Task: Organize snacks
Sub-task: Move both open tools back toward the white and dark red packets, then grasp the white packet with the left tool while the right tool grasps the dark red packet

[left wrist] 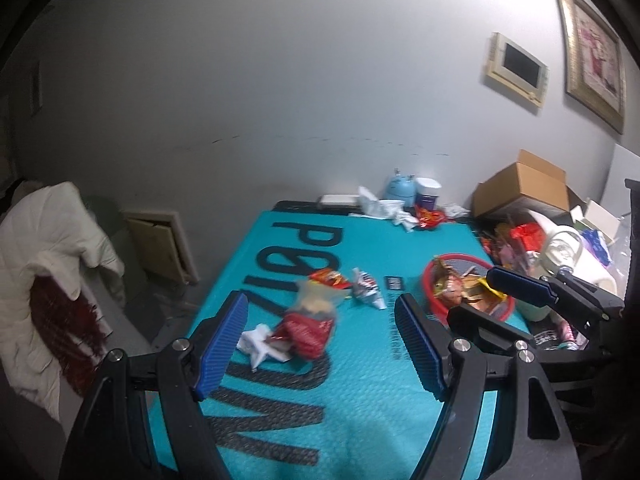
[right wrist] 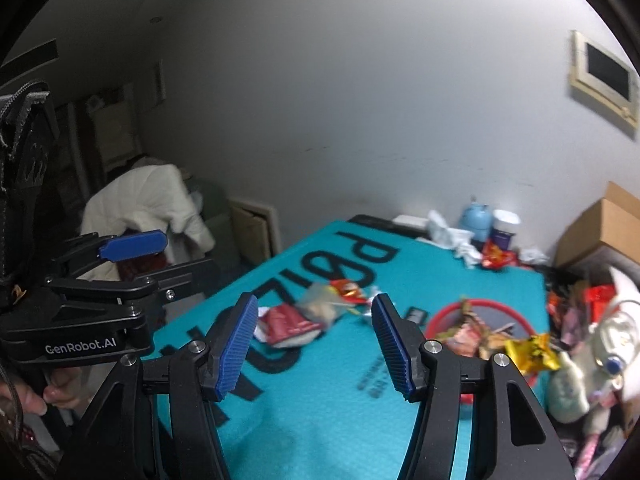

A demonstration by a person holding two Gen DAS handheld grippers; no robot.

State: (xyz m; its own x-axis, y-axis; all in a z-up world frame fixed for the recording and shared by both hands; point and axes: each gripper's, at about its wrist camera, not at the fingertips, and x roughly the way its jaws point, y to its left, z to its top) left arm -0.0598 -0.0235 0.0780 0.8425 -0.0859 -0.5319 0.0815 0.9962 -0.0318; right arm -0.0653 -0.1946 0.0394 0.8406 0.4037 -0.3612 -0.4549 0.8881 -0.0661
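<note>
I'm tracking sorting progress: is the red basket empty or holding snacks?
Holding snacks: the red basket has several crumpled wrappers piled inside, while other snacks lie loose on the teal mat.

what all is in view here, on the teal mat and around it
teal mat: 1, teal with black letters, covers the table
red basket: 1, red, right side of the mat, holds wrappers
loose snack packets: several, red, orange and silver, mid-mat
cardboard box: 1, brown, far right
blue jar: 1, light blue, far edge
white coat: 1, white, over a chair on the left
left claw: 1, black with blue pads, open
right claw: 1, same colours, open
</note>
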